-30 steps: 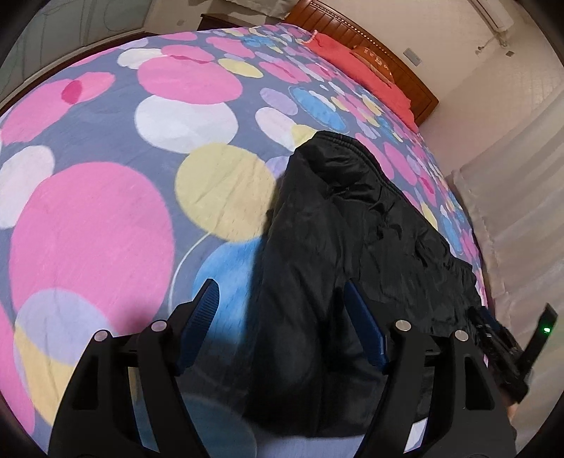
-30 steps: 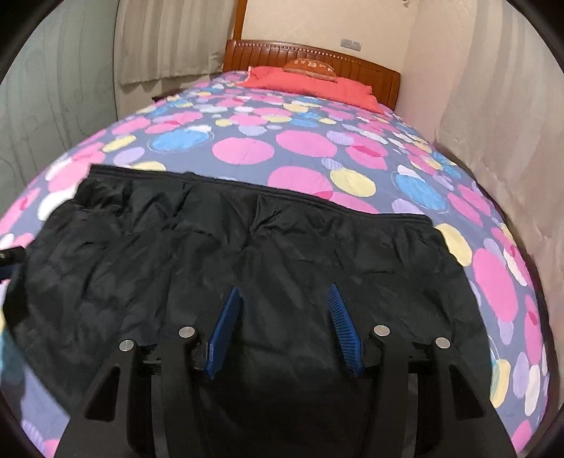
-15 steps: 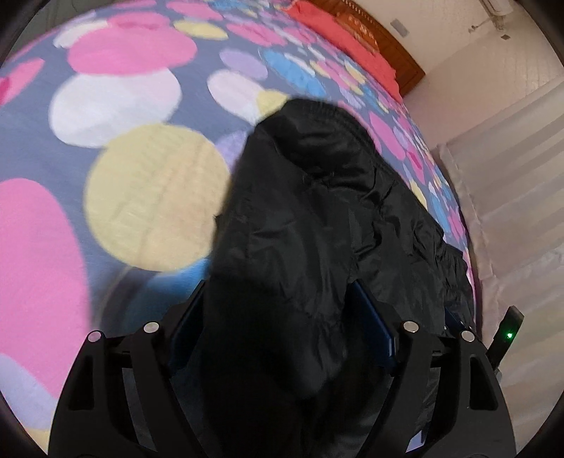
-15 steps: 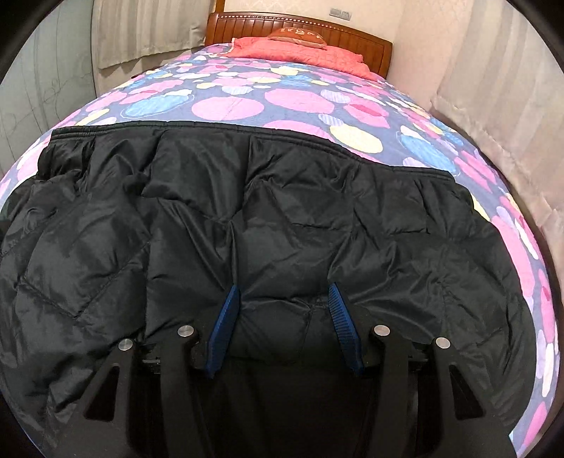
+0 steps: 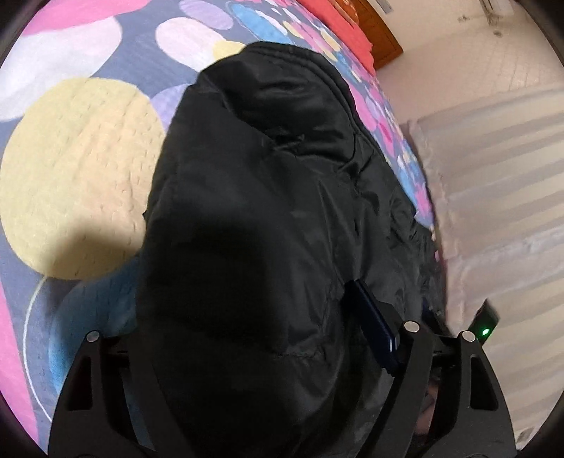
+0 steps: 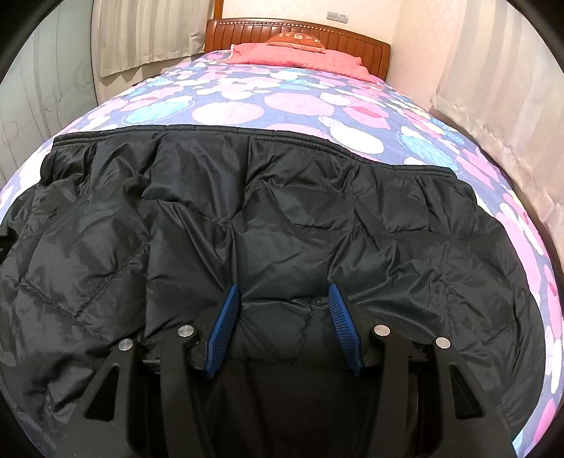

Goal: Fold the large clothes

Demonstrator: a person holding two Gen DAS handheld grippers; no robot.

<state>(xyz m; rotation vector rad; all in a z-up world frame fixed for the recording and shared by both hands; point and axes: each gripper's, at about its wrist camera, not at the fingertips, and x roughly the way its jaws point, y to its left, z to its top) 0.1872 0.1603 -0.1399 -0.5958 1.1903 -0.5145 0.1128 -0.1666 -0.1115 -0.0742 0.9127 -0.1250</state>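
A large black quilted jacket (image 6: 282,218) lies spread across the foot of the bed, its ribbed hem toward the headboard. My right gripper (image 6: 283,310) is open, its blue fingers (image 6: 225,317) wide apart with jacket fabric bulging between them. In the left wrist view the same jacket (image 5: 246,211) fills the middle of the frame. My left gripper (image 5: 253,317) is open and pushed into the jacket's edge; its right blue finger (image 5: 373,317) shows, and black fabric covers the left one.
The bed wears a spotted blanket (image 6: 289,102) in pink, blue, white and yellow. A red pillow (image 6: 299,58) lies by the wooden headboard (image 6: 299,30). Curtains (image 6: 493,88) hang along the right side of the bed. The right gripper's green light (image 5: 485,332) shows at right.
Both grippers moved forward and down onto the jacket. The left one slid its open fingers around the jacket's edge; the fabric now hides its left finger. The right gripper's fingers stayed apart.
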